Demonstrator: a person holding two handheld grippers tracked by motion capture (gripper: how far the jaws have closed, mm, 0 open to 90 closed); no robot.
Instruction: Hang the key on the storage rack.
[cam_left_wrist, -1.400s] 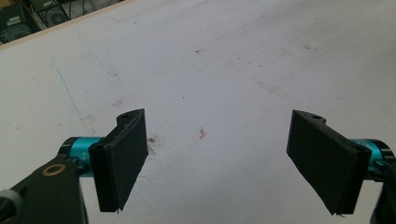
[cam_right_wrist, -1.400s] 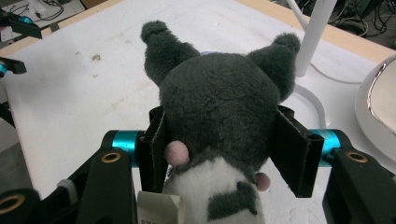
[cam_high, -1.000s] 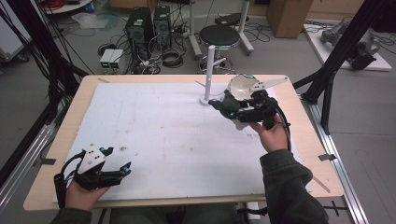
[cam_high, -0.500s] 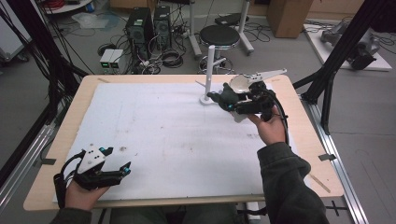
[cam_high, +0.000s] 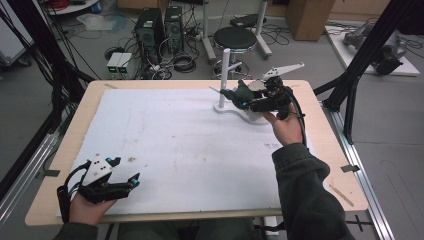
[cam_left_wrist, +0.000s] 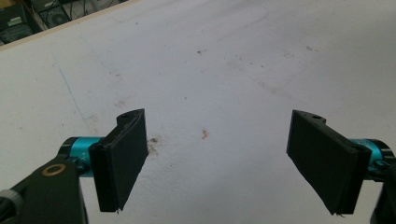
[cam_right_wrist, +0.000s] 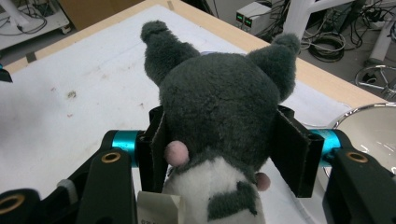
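A dark grey plush toy (cam_right_wrist: 219, 102) with two ears, a white belly and a paper tag sits between the pads of my right gripper (cam_right_wrist: 219, 154), which is shut on it. In the high view that gripper (cam_high: 240, 97) holds the plush toy (cam_high: 239, 93) above the table's far right, close beside a white post (cam_high: 224, 70). My left gripper (cam_high: 125, 182) rests low at the near left corner. In the left gripper view it (cam_left_wrist: 215, 158) stands wide open over the bare white surface (cam_left_wrist: 210, 70), with nothing between its pads.
A shiny metal bowl (cam_right_wrist: 373, 130) sits just right of the plush; its rim (cam_high: 248, 118) shows under the right hand in the high view. The post stands on a flat white base (cam_high: 220, 107). A white sheet (cam_high: 175, 140) covers the wooden table.
My right gripper has carried the plush toward the far edge and slightly left, closer to the white post. The left gripper has stayed where it was.
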